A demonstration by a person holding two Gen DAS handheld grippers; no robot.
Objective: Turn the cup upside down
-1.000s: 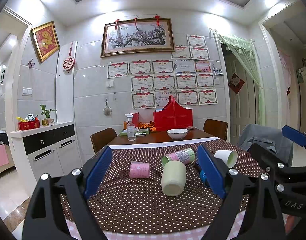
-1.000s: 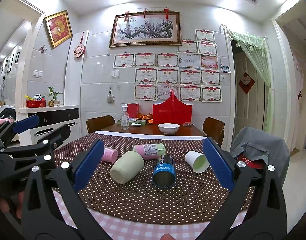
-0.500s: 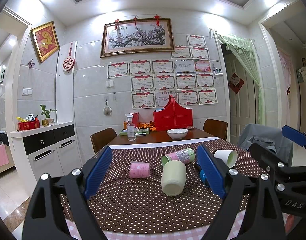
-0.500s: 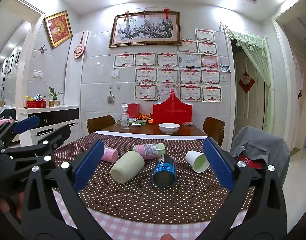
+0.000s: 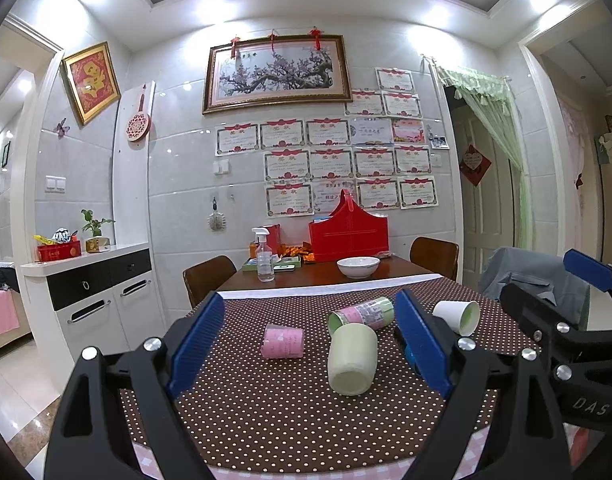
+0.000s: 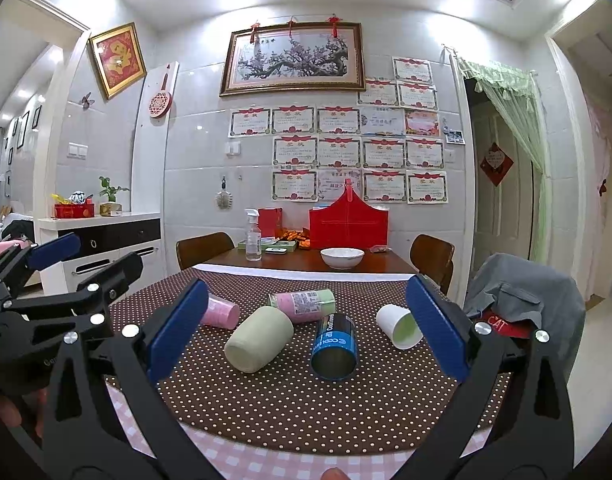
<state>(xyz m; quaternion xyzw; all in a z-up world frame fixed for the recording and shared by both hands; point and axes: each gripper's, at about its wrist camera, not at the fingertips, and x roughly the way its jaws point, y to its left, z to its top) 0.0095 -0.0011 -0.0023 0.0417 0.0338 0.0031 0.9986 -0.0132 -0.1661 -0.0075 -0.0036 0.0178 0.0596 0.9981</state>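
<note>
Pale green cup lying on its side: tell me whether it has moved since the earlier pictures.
No. The pale green cup lies in the same spot, its mouth end beside the pink-labelled can, on the brown dotted tablecloth.

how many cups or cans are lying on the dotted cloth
5, all on their sides: pink cup far left, pale green cup centre-left, pink-green labelled cup behind, blue can centre, white cup right. None seems hidden.

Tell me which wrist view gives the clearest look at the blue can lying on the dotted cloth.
The right wrist view. There the blue can lies in full sight between the open fingers, its open end toward the camera and its label readable. In the left wrist view only a blue sliver shows behind the left gripper's right finger.
</note>
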